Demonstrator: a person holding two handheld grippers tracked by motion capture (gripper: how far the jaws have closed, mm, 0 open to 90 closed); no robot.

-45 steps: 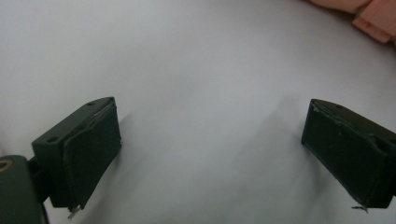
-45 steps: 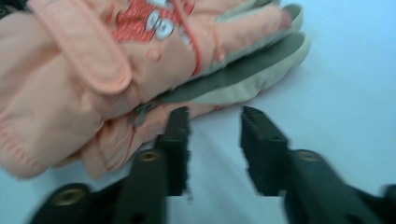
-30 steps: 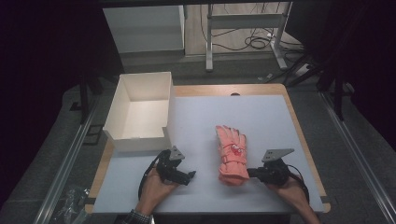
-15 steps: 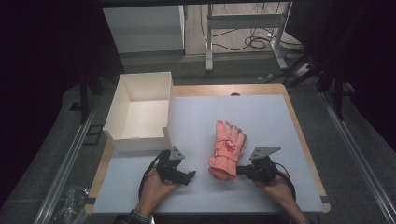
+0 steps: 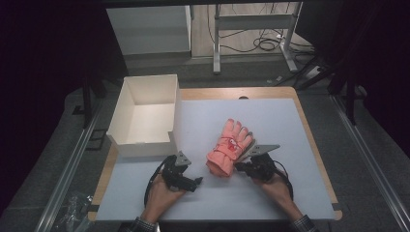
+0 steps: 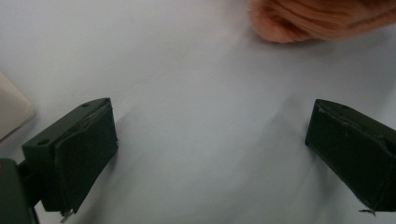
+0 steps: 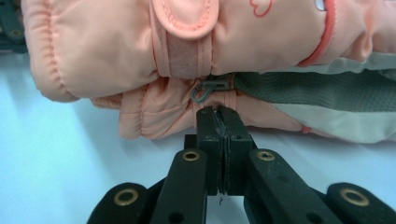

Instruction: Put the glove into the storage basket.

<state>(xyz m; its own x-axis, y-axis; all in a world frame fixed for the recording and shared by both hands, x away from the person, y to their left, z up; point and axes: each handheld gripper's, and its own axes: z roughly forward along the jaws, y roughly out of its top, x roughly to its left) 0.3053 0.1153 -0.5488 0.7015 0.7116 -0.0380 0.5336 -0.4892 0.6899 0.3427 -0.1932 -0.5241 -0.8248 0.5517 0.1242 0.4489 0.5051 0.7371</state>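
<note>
Heart outline [image 7: 259, 8] on pink glove [image 7: 187, 56]

In the left gripper view the pink glove [image 6: 322, 18] is cut off by the top edge and blurred, and the white box [image 6: 11, 112] shows as a mere corner at the left edge. In the right gripper view the glove's finger end runs off the right edge, and whether the closed jaws touch its cuff cannot be told.

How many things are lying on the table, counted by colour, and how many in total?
Salmon-pink: 2, a stacked pair of winter gloves, best told apart in the right gripper view.
White: 1, an open cardboard box.
Total: 3.
</note>
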